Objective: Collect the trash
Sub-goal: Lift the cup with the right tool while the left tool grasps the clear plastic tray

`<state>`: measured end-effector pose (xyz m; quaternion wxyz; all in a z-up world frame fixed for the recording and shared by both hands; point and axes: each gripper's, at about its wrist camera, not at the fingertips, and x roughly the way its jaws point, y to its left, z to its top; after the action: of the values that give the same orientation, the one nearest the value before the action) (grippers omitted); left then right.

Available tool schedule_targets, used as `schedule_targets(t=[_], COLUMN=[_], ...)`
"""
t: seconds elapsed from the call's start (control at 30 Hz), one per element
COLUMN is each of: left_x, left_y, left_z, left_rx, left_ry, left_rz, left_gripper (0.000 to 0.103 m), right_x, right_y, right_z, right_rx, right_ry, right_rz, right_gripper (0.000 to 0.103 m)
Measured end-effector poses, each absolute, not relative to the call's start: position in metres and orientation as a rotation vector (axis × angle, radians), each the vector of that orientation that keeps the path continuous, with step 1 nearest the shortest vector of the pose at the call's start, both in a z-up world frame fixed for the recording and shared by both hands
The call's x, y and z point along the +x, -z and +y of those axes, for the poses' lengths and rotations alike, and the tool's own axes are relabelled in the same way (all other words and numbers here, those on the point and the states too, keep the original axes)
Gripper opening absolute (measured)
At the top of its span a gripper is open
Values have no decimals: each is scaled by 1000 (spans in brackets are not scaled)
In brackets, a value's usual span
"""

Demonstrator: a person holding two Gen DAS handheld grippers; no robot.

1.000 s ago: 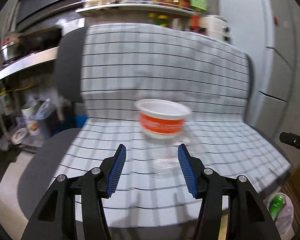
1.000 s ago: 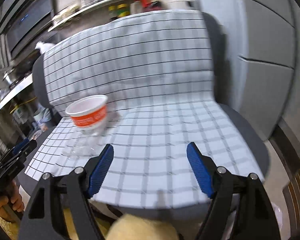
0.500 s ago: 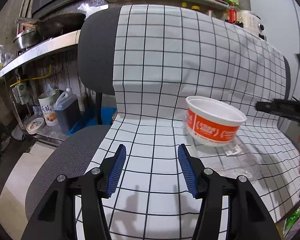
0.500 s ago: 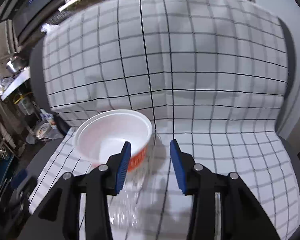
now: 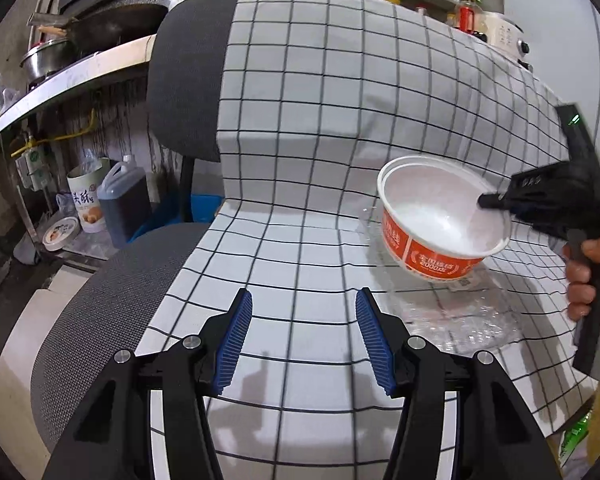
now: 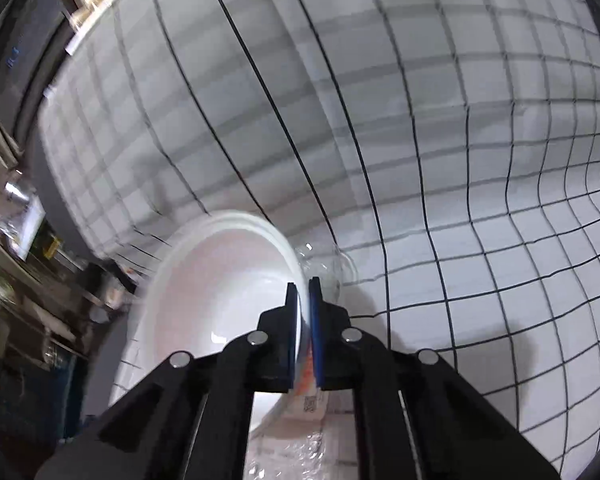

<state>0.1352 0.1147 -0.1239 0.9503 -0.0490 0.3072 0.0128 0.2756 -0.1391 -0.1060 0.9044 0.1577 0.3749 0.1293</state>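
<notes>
An empty white bowl with an orange band is tilted above the checked cloth on a chair seat. My right gripper is shut on the bowl, pinching its rim and wall; it also shows at the right of the left wrist view. A crumpled clear plastic wrapper lies on the cloth under the bowl and also shows in the right wrist view. My left gripper is open and empty, low over the seat, left of the bowl.
The chair has a grey mesh seat and back under the white checked cloth. On the floor at left stand a dark jug and a tin. A green bottle lies at lower right.
My right gripper closed on the bowl's rim and tilted it up off the cloth. My left gripper stayed open and shifted slightly.
</notes>
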Motion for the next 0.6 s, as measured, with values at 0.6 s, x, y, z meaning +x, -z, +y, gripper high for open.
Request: schedule_targets(t=[0.6], left_x=[191], left_y=[137], left_z=[63], left_rx=[-178], left_ry=[114], left_rz=[771], left_gripper=[39], right_x=[135], right_y=[91], right_z=[-269], right_rx=[278], right_ry=[-80], right_rz=[717], right_gripper=[6])
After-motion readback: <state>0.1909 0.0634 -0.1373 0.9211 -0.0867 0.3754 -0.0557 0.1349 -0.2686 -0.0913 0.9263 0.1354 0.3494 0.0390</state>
